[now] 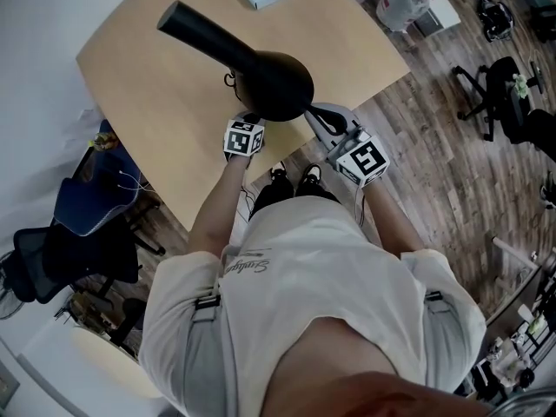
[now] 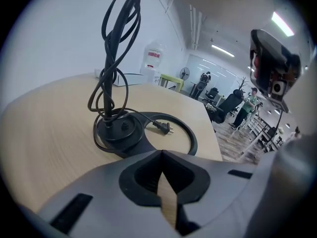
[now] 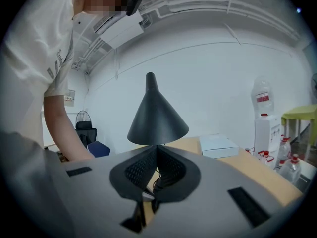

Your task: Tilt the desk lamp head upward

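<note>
Looking at the desk lamp [image 1: 265, 76], you see a matte black cone head, wide mouth facing down over a round black base [image 2: 116, 130]. The cord [image 2: 111, 58] is wound up the stem and the plug [image 2: 162, 127] lies beside the base. Your left gripper [image 2: 162, 152] and right gripper [image 3: 157, 147] sit near the lamp, both clenched on nothing. The lamp stands on a pale wooden table [image 1: 148, 94]. Beyond the lamp are a white box [image 3: 218, 145] and white walls, and wood flooring [image 1: 434, 146] lies to its right.

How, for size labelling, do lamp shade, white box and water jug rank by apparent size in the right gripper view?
1. lamp shade (also nearest).
2. white box and water jug: about alike, unranked.
</note>
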Tool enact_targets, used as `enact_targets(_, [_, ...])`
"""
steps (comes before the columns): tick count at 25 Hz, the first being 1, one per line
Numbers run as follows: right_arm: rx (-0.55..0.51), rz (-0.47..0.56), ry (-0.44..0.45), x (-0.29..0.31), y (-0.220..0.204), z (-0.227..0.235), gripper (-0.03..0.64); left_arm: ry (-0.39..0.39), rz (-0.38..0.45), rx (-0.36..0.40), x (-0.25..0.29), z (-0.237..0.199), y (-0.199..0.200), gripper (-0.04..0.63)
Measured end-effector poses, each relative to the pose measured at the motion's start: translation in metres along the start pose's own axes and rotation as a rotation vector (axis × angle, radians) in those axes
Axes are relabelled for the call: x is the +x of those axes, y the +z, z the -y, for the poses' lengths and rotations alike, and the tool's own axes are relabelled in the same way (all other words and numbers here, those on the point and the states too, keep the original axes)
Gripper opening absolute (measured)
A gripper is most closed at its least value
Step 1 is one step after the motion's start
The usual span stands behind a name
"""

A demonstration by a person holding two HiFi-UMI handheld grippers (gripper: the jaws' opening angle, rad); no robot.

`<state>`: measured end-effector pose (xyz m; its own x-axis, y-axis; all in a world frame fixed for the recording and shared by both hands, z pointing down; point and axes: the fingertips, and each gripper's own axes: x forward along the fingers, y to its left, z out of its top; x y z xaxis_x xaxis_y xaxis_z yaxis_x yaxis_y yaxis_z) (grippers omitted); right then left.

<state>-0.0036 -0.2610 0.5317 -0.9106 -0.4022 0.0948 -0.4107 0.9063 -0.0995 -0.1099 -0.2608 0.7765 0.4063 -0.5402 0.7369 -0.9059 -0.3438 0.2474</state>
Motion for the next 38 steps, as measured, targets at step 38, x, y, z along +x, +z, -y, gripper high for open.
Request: enact_targets(38, [-0.025,0.068,0.0,-0.089,0.159,-0.015,-0.006,0.091,-0.08,0.113,0.0,-0.003,-0.005,0.015])
